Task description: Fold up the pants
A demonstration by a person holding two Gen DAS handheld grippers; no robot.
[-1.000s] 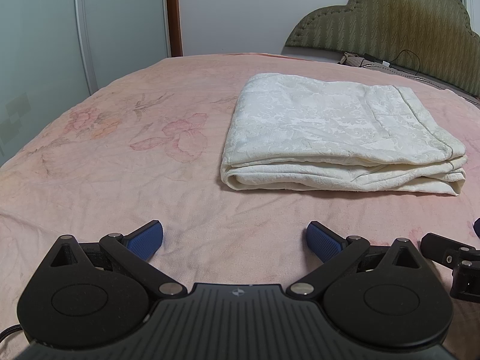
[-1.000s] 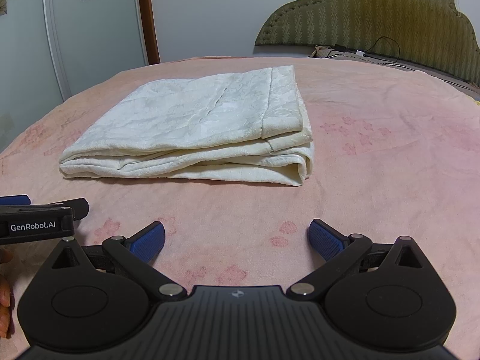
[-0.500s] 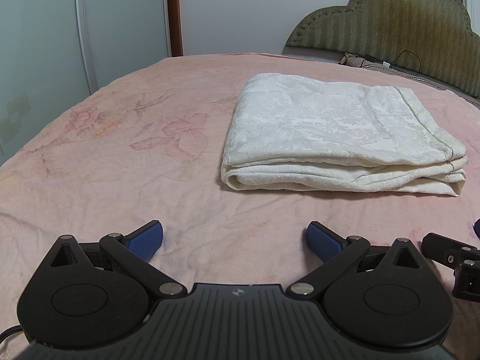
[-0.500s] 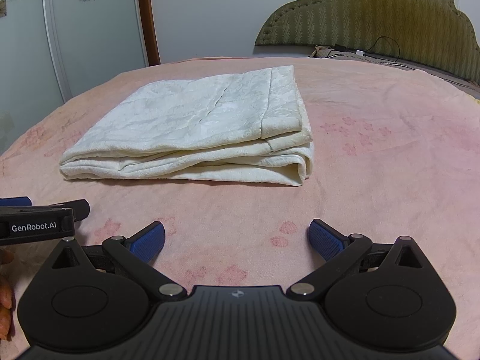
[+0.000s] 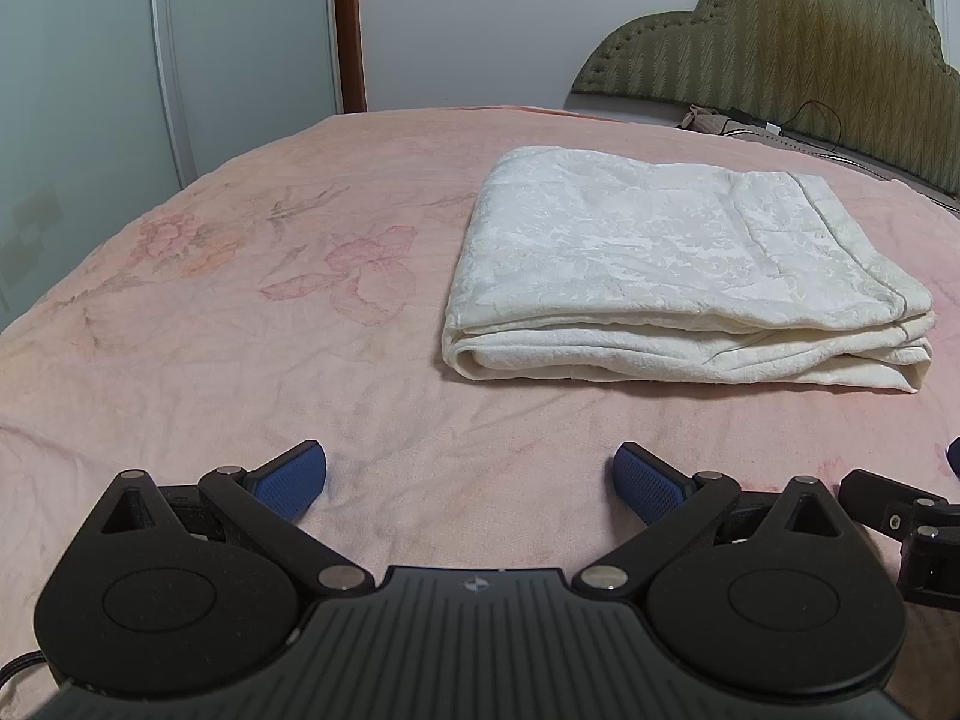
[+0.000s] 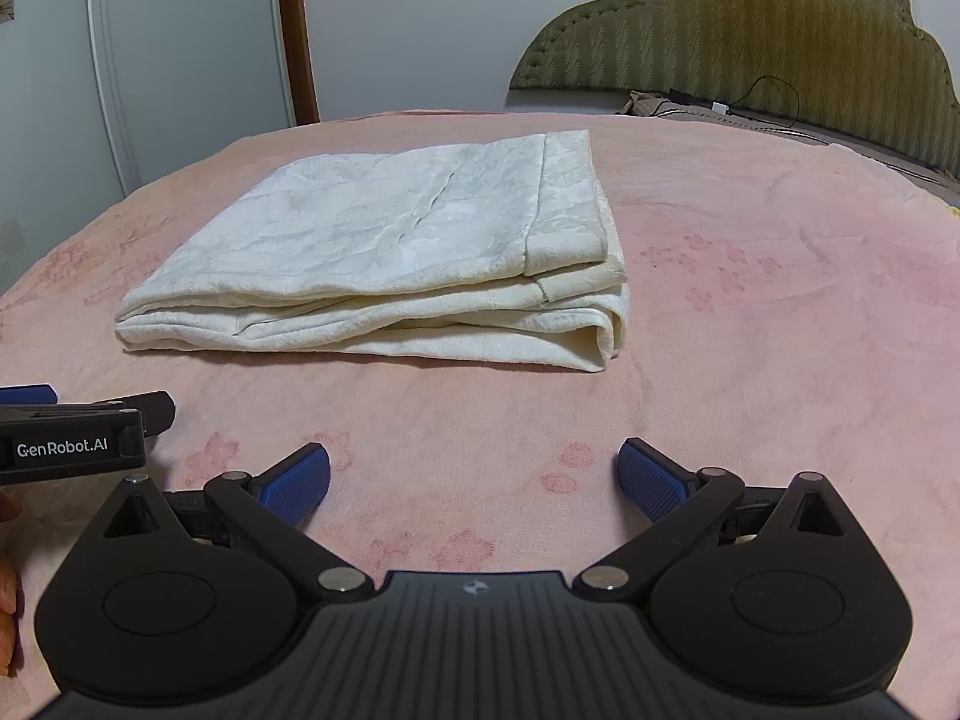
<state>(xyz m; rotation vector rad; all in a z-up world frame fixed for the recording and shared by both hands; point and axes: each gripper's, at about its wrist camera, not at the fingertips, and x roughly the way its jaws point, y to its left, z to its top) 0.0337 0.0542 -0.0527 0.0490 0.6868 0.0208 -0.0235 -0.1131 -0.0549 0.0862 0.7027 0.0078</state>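
Cream-white pants lie folded into a flat rectangular stack on the pink bedspread; in the right wrist view the same pants sit centre-left. My left gripper hovers low over the bed, short of the stack's near edge, open, with nothing between its blue pads. My right gripper is likewise open and empty, a little back from the pants. Each gripper shows at the edge of the other's view: the right one, the left one.
A green padded headboard with a cable stands at the far right. White wardrobe doors and a brown door frame lie beyond the bed's far left edge. A person's fingertips show at the lower left.
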